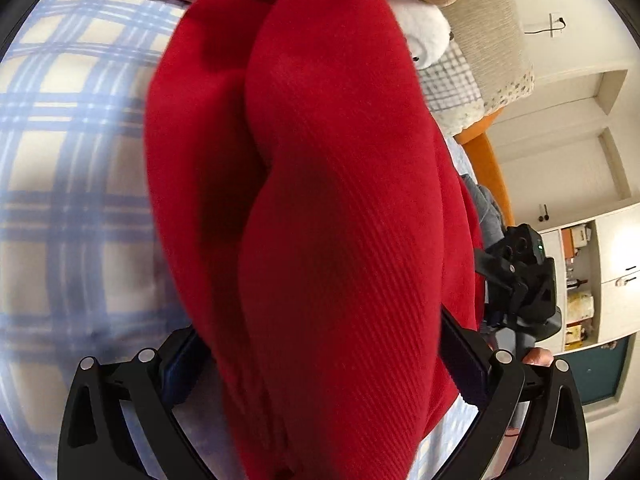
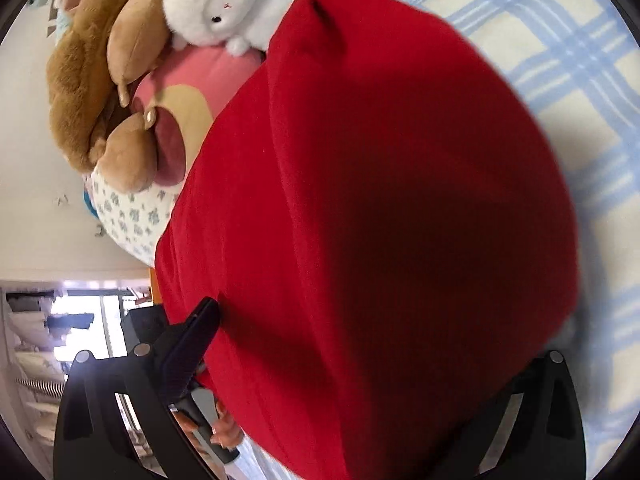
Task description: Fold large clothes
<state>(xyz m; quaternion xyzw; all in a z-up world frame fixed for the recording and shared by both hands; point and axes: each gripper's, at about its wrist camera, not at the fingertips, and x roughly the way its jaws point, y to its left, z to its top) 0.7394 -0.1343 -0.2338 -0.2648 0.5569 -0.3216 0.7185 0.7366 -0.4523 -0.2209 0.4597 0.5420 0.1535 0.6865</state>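
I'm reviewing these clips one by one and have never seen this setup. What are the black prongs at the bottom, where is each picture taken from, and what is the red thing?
No robot here: a person holds a two-finger gripper in each hand, each carrying a fisheye camera looking along its fingers. The black prongs are those fingers. One picture is from the left gripper, the other from the right gripper. The right gripper also shows in the left view. Both grip a ribbed red knit garment lifted over a blue-and-cream plaid bedspread. At the bed's head sit a fluffy white plush sheep, a brown plush toy and a pink cushion.
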